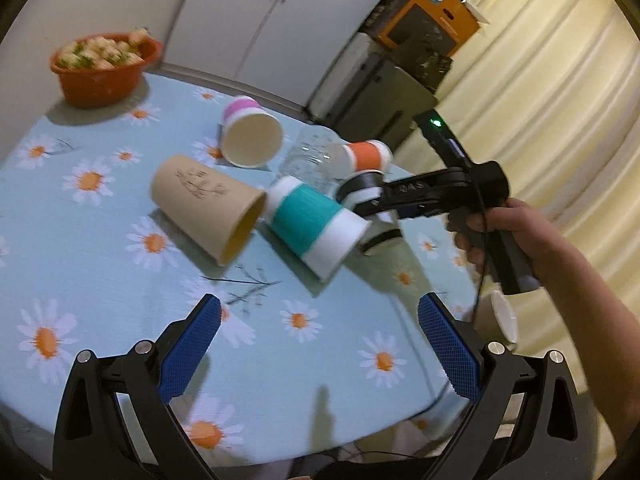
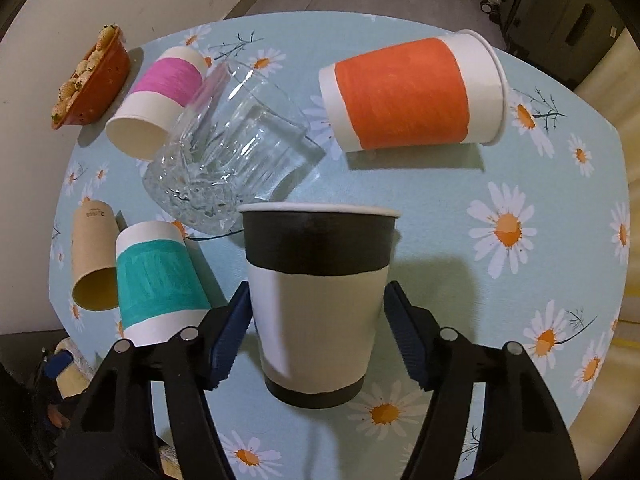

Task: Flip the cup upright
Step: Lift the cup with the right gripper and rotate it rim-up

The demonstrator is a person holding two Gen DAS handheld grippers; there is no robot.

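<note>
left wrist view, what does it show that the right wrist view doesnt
Only the left wrist view shows the open left gripper, the person's right hand on the right gripper's handle, and an orange box behind the table.

Only the right wrist view shows the right gripper with its jaws around the black-and-white cup.

Both show the teal cup, pink cup, orange cup, tan cup, glass and red bowl.

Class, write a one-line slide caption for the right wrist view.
Right gripper shut on black-banded white paper cup, above daisy-print tablecloth.
</note>
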